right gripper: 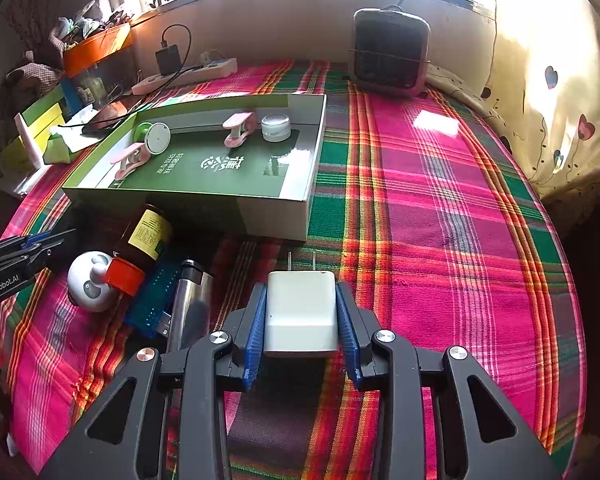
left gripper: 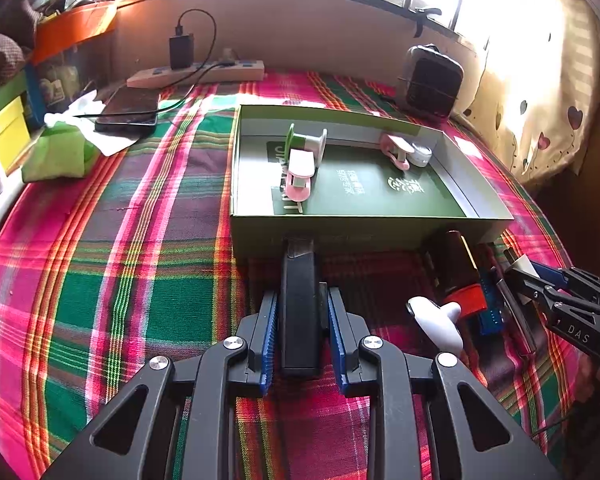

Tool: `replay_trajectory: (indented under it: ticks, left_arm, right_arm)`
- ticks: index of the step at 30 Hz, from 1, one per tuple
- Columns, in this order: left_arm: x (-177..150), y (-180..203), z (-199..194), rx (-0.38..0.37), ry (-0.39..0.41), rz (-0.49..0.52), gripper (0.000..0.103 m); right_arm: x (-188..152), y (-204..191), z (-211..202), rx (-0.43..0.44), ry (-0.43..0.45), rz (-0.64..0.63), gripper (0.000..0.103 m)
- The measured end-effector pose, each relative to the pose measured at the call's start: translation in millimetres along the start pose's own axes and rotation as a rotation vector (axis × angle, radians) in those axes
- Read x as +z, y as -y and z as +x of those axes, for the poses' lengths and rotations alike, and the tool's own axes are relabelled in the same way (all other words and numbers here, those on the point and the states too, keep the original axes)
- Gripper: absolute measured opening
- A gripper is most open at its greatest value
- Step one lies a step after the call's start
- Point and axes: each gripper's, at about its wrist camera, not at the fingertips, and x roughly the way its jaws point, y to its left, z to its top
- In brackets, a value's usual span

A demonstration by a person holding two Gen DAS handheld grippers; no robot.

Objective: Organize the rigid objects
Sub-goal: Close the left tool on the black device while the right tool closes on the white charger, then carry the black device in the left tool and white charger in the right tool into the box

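The white charger plug point(right gripper: 301, 312) sits clamped in the right claw point(right gripper: 301, 322), prongs forward, and the left claw point(left gripper: 302, 322) grips a black bar-shaped object point(left gripper: 300, 308); both are short of the green box point(left gripper: 364, 226) ahead. Two pink clips, a green-and-white holder point(left gripper: 306, 144) and a small jar point(right gripper: 276, 127) already lie inside. Between the claws, a brown bottle point(right gripper: 146, 240), a white panda-faced piece point(right gripper: 90, 286), a blue stick point(right gripper: 152, 300) and a metal cylinder point(right gripper: 190, 304) wait on the plaid cloth point(right gripper: 440, 220), so roughly half remains.

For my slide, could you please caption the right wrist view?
Right gripper grips a white plug adapter above plaid cloth, near the green box.
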Motion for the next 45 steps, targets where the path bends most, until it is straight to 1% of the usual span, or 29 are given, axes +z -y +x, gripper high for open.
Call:
replay_trajectory:
  ticks: [7,16,27,31,36,45]
  left_arm:
    - [-1,1,-6,-0.002,0.01,-0.005,0.022]
    - [2,1,-16,-0.003,0.025,-0.004,0.022]
    - [14,-1,-34,-0.033,0.046,0.0,0.022]
    - [22,2,-38,-0.038,0.056,0.012,0.022]
    - [34,7,-42,-0.071,0.07,0.013,0.022]
    - [62,15,-32,-0.098,0.077,0.038,0.022]
  right_arm:
    - [-1,0,-2,0.022,0.002,0.011,0.035]
    - [-1,0,-11,0.027,0.025,0.015,0.035]
    - [6,-3,-28,0.028,0.07,0.005,0.035]
    - [13,-5,-34,0.03,0.09,-0.001,0.035]
    - [27,-6,-40,0.044,0.113,0.004,0.035]
    - [54,-11,-32,0.054,0.125,-0.002,0.035]
